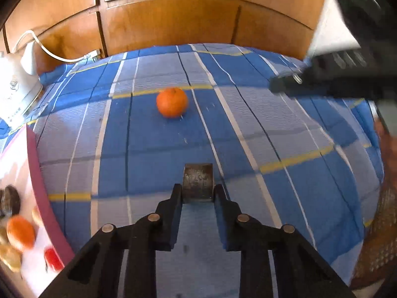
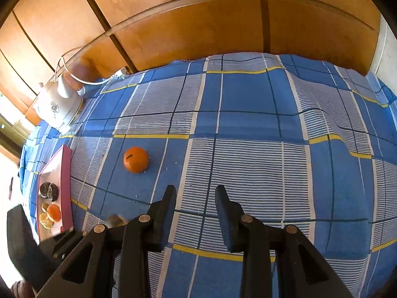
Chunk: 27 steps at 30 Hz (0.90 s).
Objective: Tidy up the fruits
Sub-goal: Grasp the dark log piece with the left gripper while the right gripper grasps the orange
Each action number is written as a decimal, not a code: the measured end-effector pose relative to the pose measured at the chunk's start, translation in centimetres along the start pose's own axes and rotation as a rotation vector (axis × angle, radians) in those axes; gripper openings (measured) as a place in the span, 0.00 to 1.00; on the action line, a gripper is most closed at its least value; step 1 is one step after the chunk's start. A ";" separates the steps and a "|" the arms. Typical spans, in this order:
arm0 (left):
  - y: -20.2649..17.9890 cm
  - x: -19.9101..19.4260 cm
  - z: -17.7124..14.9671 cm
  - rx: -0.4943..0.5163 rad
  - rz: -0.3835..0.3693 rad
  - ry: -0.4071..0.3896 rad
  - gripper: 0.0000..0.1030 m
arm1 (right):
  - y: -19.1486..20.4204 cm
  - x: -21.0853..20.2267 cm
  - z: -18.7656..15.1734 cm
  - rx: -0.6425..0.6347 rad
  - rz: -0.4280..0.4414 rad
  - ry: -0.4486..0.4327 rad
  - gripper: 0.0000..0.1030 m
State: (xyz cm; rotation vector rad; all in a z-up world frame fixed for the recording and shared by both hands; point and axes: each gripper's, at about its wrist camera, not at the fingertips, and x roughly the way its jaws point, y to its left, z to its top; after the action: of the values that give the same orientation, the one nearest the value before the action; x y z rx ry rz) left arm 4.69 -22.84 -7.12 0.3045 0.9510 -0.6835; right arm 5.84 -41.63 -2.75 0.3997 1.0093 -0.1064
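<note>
L gripper (image 1: 198, 191) clamped on dark block (image 1: 198, 182), likely tray-bound; R gripper (image 2: 196, 193) jaws apart, empty. Orange (image 1: 172, 102) ahead of both, w/ tray (image 1: 42, 186) left.

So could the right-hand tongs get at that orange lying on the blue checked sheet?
Probably yes. The orange lies alone on open sheet, ahead and left of the right tongs, which are empty; nothing lies between. They may need opening wider.
</note>
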 end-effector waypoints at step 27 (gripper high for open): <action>1.3 0.2 -1.3 -0.091 -0.066 -0.040 0.25 | 4.7 2.3 -0.1 -0.178 0.138 0.078 0.54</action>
State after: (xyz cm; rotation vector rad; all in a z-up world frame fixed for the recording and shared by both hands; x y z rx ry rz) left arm 4.77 -21.25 -8.14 0.1794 0.9537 -0.7022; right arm 8.30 -37.00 -3.42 0.3112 1.0557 0.1238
